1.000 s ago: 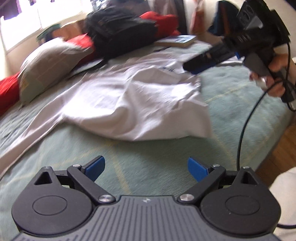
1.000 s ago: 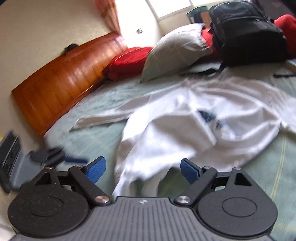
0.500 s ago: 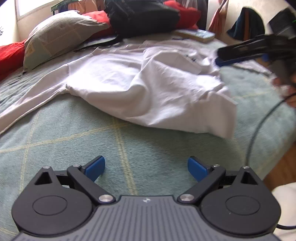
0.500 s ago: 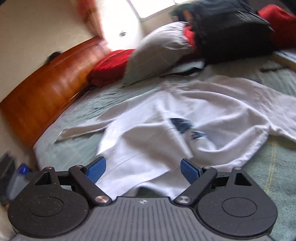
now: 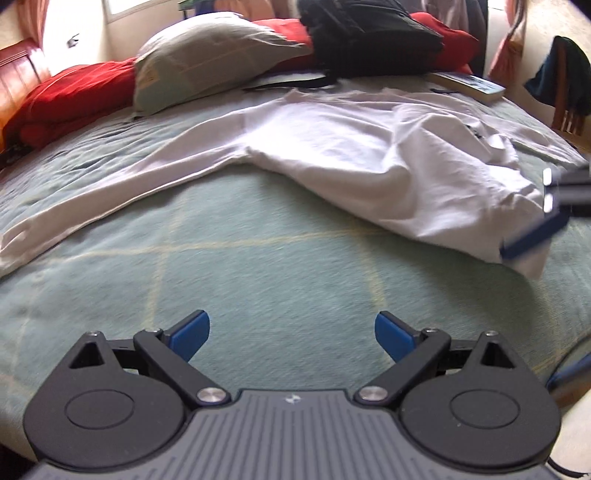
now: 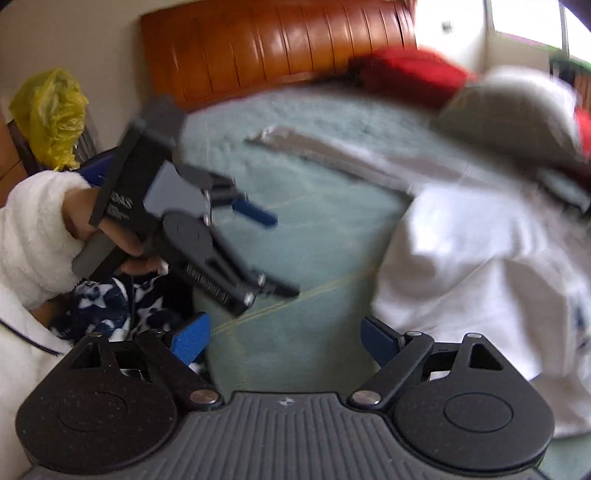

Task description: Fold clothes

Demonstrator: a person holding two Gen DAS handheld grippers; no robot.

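Both wrist views look low across the bed [image 5: 280, 280], sharing the shirt [image 5: 369, 147].

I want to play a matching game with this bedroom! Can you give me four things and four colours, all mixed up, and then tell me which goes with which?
Things:
1. shirt spread on the bed
2. backpack near the pillow
3. headboard
4. plastic bag in the corner

Colours:
A. yellow
B. white
C. black
D. orange-brown wood

Right pairs: 1-B, 2-C, 3-D, 4-A.
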